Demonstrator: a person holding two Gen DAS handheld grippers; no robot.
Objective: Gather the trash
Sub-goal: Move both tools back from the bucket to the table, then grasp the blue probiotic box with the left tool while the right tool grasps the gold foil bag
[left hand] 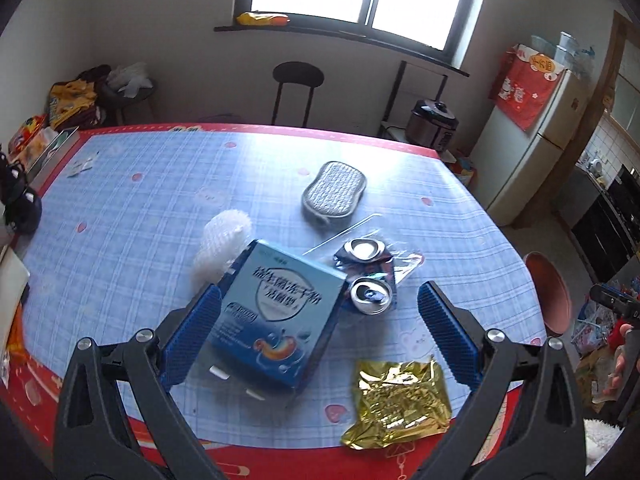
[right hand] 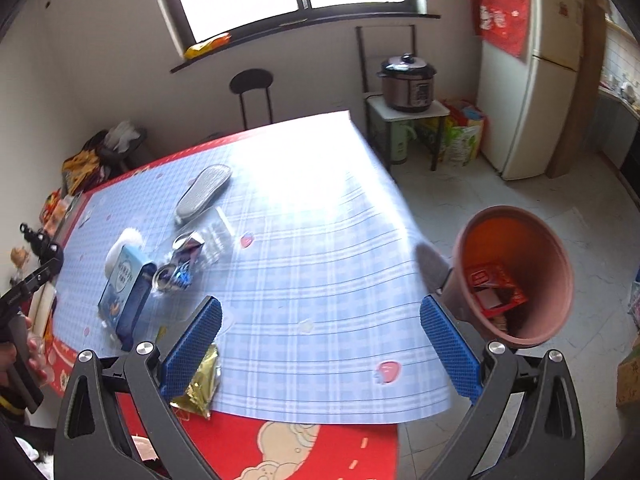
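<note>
On the blue checked table (left hand: 140, 220) lie a blue carton box (left hand: 276, 316), a crushed can (left hand: 366, 276) on clear plastic wrap, a white foam net (left hand: 220, 248) and a gold foil wrapper (left hand: 398, 400). My left gripper (left hand: 320, 336) is open above the box and can, holding nothing. My right gripper (right hand: 320, 344) is open and empty over the table's near right part. A terracotta-coloured bin (right hand: 516, 276) stands off the table's right edge with a red wrapper (right hand: 494, 288) inside. The box (right hand: 126, 292), can (right hand: 180, 266) and gold wrapper (right hand: 200, 384) also show in the right wrist view.
A grey scrubbing sponge (left hand: 334, 190) lies farther back on the table. A black stool (left hand: 298, 90), a rice cooker (left hand: 434, 122) on a stand and a fridge (left hand: 536, 132) stand beyond. Clutter sits at the table's left end (left hand: 36, 148).
</note>
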